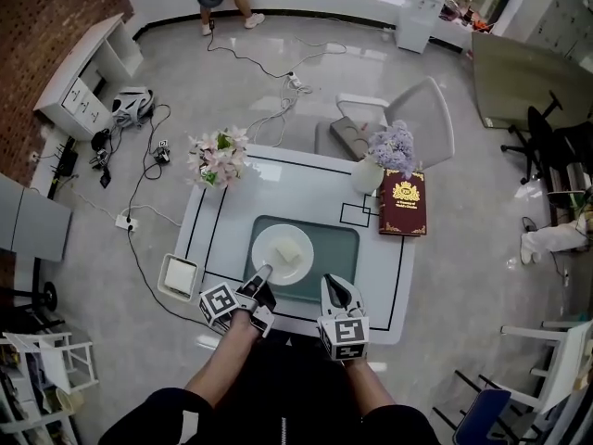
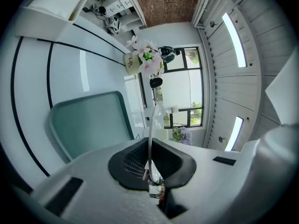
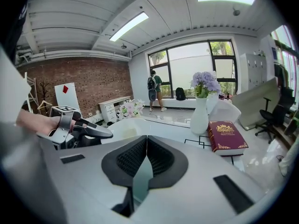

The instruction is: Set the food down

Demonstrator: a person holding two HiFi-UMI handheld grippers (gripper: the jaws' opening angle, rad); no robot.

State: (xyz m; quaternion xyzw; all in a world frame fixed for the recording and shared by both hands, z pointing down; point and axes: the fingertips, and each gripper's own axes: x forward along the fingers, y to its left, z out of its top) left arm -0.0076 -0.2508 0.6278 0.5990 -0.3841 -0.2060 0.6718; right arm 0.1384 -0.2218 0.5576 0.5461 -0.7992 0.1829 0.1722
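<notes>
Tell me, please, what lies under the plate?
A teal mat shows around the plate, lying on the white table. The part of the mat beneath the plate is covered, so anything there, and whether the plate touches the mat, cannot be seen.

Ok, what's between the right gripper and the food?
In the head view, only the rim of the white plate and a bare strip of the teal placemat lie between the right gripper and the pale food block.
</notes>
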